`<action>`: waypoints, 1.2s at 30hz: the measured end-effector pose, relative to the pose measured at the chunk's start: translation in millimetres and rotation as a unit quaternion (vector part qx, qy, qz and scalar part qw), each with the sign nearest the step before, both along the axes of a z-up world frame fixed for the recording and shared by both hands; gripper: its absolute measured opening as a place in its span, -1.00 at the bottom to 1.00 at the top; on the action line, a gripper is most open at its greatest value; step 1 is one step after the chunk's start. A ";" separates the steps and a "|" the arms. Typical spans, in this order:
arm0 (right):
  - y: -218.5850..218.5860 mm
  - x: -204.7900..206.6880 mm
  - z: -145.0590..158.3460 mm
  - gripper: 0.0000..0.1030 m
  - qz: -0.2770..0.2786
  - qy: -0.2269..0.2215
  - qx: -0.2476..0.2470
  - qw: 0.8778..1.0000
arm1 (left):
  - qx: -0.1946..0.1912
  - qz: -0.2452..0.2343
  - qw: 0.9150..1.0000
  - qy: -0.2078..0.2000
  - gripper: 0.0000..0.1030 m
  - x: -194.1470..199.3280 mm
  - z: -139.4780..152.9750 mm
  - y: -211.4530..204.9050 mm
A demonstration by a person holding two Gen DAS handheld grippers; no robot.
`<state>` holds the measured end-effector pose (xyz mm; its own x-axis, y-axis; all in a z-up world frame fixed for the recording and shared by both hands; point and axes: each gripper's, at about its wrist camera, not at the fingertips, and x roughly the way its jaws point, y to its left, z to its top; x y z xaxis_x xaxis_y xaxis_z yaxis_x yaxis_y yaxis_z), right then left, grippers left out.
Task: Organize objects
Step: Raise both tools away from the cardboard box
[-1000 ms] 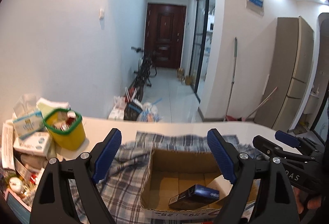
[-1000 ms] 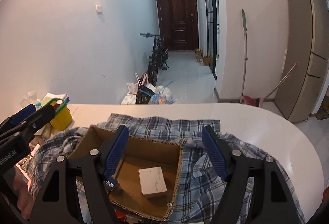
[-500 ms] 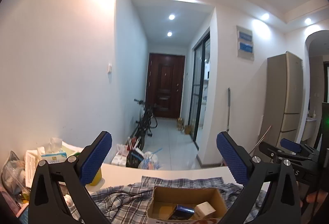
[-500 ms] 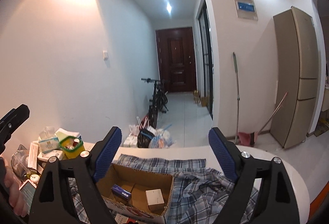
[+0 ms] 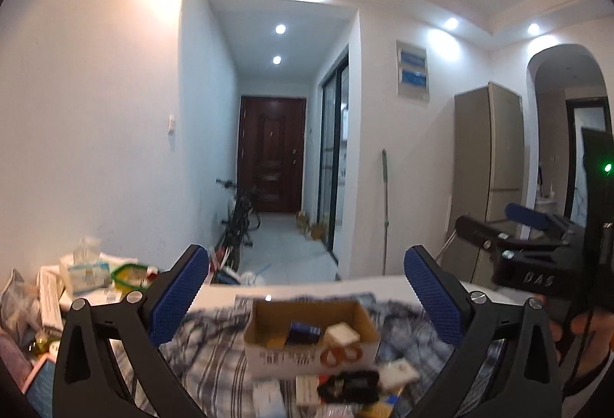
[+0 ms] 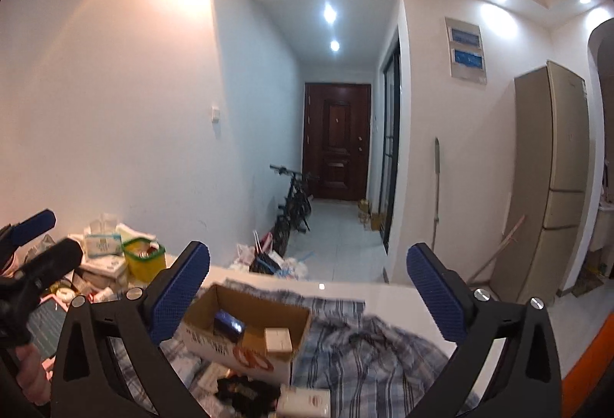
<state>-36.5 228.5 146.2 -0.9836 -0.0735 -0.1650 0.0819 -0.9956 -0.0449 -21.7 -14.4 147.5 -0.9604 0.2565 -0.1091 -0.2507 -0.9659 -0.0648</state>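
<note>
Both tongs hang level above the table with nothing in them. The left gripper [image 5: 307, 297] has its blue-padded jaws spread wide apart. The right gripper [image 6: 309, 293] has just been opening its jaws, and they stand equally wide with only air between them.

Below them an open brown cardboard box [image 5: 311, 339] sits on a rumpled blue-and-white plaid cloth [image 6: 368, 352] that covers the white table [image 6: 387, 289]. Inside the box lie a dark blue carton [image 6: 228, 324] and a small cream-coloured carton [image 6: 278, 339], side by side.

More small packets and a black item are scattered on the cloth just in front of the box. A yellow tub with a green rim [image 6: 144, 258] stands among stacked boxes at the table's left end.
</note>
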 end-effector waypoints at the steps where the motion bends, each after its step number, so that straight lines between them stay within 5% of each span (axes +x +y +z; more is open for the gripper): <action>1: 1.7 6.3 -6.2 1.00 0.002 -0.006 -0.007 1.000 | 0.003 0.001 1.000 -0.006 1.00 2.1 -6.4 -0.8; 9: 4.1 51.5 -45.8 1.00 -0.024 0.002 -0.014 1.000 | -0.009 0.023 0.999 -0.032 1.00 22.9 -46.3 6.9; 22: 21.3 35.5 -112.5 1.00 -0.040 -0.102 -0.047 0.993 | -0.011 0.009 0.985 -0.170 1.00 2.9 -132.7 17.9; 31: 22.1 34.2 -130.4 1.00 -0.077 -0.111 -0.038 0.990 | -0.034 0.014 0.981 -0.191 1.00 -12.8 -143.6 29.9; 36: 31.3 32.7 -130.1 1.00 -0.087 -0.110 -0.039 0.989 | -0.002 0.001 0.976 -0.216 1.00 -33.4 -143.5 35.7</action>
